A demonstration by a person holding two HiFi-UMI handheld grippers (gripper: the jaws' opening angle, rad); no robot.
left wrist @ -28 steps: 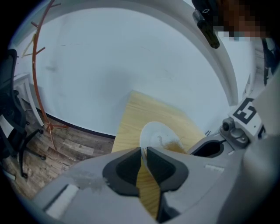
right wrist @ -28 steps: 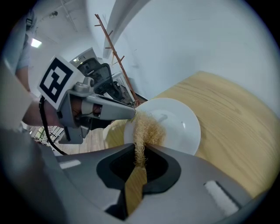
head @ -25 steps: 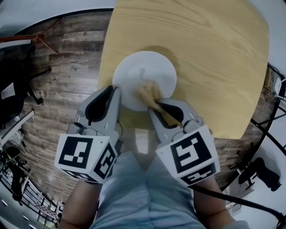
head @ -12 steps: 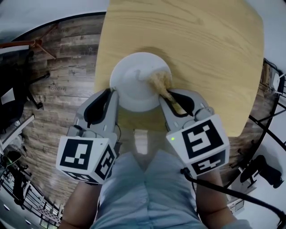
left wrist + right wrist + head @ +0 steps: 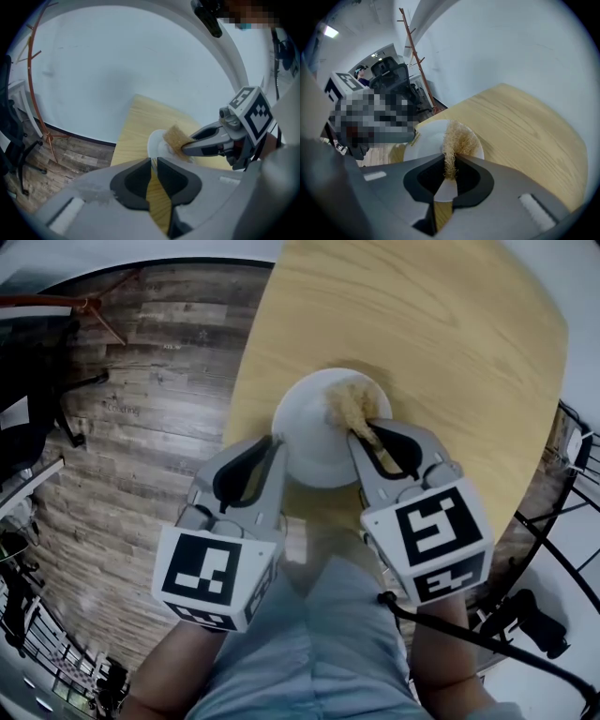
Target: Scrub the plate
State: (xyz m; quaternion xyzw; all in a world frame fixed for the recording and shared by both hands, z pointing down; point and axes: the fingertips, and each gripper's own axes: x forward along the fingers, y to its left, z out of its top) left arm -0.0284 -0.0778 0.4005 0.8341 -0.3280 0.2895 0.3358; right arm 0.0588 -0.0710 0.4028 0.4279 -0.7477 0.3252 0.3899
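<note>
One sweep noted: the fibrous scrub pad (image 5: 352, 407), clamped in the right gripper (image 5: 367, 439), has moved from the white plate (image 5: 314, 432)'s near middle to its far-right rim. The plate sits on the wooden table (image 5: 450, 352). The left gripper (image 5: 273, 448) has its jaws narrow, apparently pinching the near-left rim. Scrubbing looks mid-way.

White plate (image 5: 311, 435) on wooden table (image 5: 450, 334)

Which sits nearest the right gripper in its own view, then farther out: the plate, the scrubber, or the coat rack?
1. scrubber, clamped between its jaws.
2. plate, just beyond, under the scrubber.
3. coat rack, far back, upper left.
</note>
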